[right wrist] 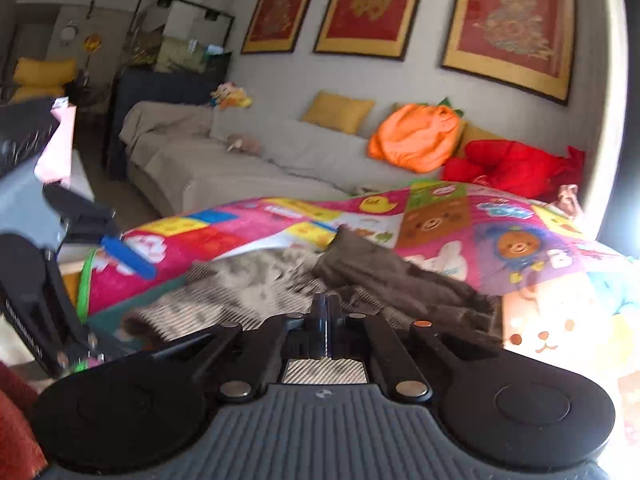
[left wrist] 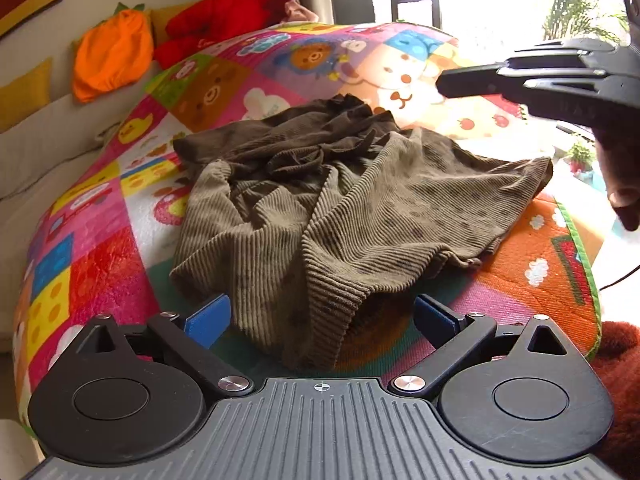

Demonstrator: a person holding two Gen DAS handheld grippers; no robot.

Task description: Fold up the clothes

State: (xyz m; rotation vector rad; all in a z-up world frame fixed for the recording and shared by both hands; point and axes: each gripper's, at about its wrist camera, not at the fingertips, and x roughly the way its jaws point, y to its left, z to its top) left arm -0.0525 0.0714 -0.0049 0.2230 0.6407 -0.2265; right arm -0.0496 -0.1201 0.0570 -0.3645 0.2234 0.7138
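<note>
Brown corduroy garment (left wrist: pixel 340 208) crumpled on my cartoon play mat (left wrist: pixel 100 248).
My left gripper (left wrist: pixel 322 318) stands spread at its near hem; my right gripper (right wrist: pixel 326 312) is pressed together, empty. Only the right view shows three red-and-gold wall hangings (right wrist: pixel 372 4), gold characters too blurred to read.

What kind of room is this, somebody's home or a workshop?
Most likely a living room in a home. A long grey sofa with yellow cushions runs along the wall, framed red and gold hangings are above it, and a crumpled brown corduroy garment lies on a colourful cartoon play mat.
</note>
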